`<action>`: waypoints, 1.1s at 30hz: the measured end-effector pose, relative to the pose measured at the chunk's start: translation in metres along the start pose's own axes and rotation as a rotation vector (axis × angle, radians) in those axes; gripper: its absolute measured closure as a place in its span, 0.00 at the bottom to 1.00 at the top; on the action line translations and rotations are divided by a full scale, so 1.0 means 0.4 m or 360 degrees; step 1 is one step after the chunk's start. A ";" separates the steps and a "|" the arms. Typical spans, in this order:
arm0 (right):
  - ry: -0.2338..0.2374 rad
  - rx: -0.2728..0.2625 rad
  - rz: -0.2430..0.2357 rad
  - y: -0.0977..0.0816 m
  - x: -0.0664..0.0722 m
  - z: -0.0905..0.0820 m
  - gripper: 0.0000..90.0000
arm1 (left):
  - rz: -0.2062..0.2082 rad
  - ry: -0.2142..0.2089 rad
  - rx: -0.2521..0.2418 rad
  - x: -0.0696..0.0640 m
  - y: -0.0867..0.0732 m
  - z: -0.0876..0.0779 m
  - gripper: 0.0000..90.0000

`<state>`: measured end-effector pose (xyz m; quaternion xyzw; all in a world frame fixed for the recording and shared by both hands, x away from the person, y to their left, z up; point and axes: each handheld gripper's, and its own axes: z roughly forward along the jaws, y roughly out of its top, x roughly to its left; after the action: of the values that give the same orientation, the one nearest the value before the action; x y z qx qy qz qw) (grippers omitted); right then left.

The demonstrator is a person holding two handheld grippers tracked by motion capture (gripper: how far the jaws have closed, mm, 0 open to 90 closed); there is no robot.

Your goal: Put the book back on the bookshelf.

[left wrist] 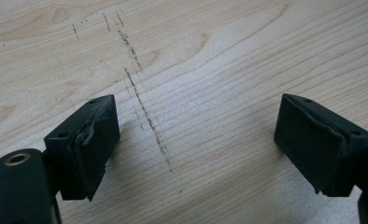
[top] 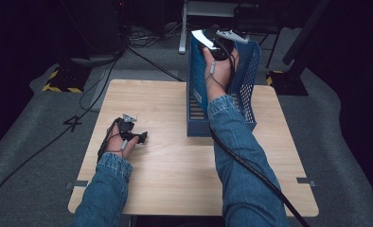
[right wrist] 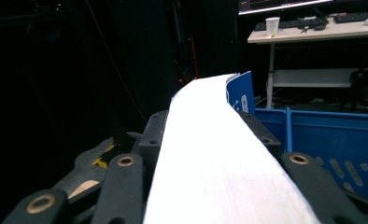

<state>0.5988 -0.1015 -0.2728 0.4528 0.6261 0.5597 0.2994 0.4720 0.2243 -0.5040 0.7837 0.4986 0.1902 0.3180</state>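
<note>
High view: right hand (top: 218, 64) raised over bin (top: 249, 75).

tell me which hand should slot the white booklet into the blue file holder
Right. Its tongs are shut on the white booklet, raised directly above the blue file holder. The left tongs rest open and empty on the table, well away from the holder.
</note>
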 end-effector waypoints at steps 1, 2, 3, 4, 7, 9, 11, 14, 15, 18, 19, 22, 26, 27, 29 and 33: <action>-0.0005 0.0001 -0.0019 -0.004 0.004 0.002 0.66 | 0.0000 0.0000 0.0000 0.000 0.000 0.000 0.16; -0.0007 0.0001 -0.0026 -0.008 0.006 0.003 0.66 | 0.0002 -0.0001 0.0001 0.000 0.000 0.000 0.16; -0.0018 -0.0004 -0.0044 -0.015 0.011 0.005 0.66 | 0.0004 -0.0002 -0.0001 0.000 0.000 0.000 0.16; -0.0023 -0.0004 -0.0061 -0.020 0.015 0.007 0.66 | 0.0004 -0.0002 0.0000 0.000 0.001 0.000 0.16; -0.0031 -0.0016 -0.0068 -0.039 0.023 0.014 0.66 | 0.0004 -0.0005 0.0000 0.000 0.001 0.001 0.16; -0.0028 -0.0014 -0.0084 -0.053 0.029 0.019 0.66 | 0.0006 -0.0006 0.0000 -0.001 0.001 0.001 0.16; -0.0033 -0.0018 -0.0084 -0.067 0.030 0.023 0.66 | 0.0004 -0.0008 0.0000 -0.002 0.001 0.001 0.16; -0.0046 -0.0002 -0.0098 -0.093 0.032 0.030 0.66 | 0.0001 -0.0009 0.0000 -0.003 0.001 0.001 0.16; -0.0053 0.0005 -0.0121 -0.104 0.033 0.034 0.66 | 0.0001 -0.0009 0.0001 -0.003 0.001 0.001 0.16; -0.0060 0.0042 -0.0120 -0.139 0.028 0.044 0.66 | 0.0006 -0.0010 0.0003 -0.003 0.002 0.002 0.16; -0.0052 0.0030 -0.0101 -0.149 0.025 0.044 0.66 | 0.0003 -0.0010 -0.0002 -0.004 0.002 0.002 0.16; -0.0051 -0.0047 -0.0063 -0.169 0.023 0.041 0.66 | 0.0006 -0.0009 -0.0001 -0.004 0.003 0.003 0.16; -0.0109 -0.0122 -0.0067 -0.194 0.023 0.035 0.65 | 0.0009 -0.0009 -0.0001 -0.006 0.002 0.002 0.16; -0.0133 -0.0153 -0.0084 -0.205 0.026 0.032 0.65 | 0.0009 -0.0009 -0.0002 -0.007 0.002 0.002 0.16; -0.0158 -0.0191 -0.0139 -0.223 0.036 0.030 0.65 | 0.0009 -0.0008 -0.0001 -0.007 0.002 0.003 0.16; -0.0168 -0.0198 -0.0138 -0.234 0.048 0.042 0.65 | 0.0006 -0.0007 -0.0001 -0.008 0.003 0.003 0.16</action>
<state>0.5838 -0.0734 -0.3645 0.4347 0.5926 0.5594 0.3833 0.4721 0.2209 -0.5039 0.7849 0.4965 0.1891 0.3190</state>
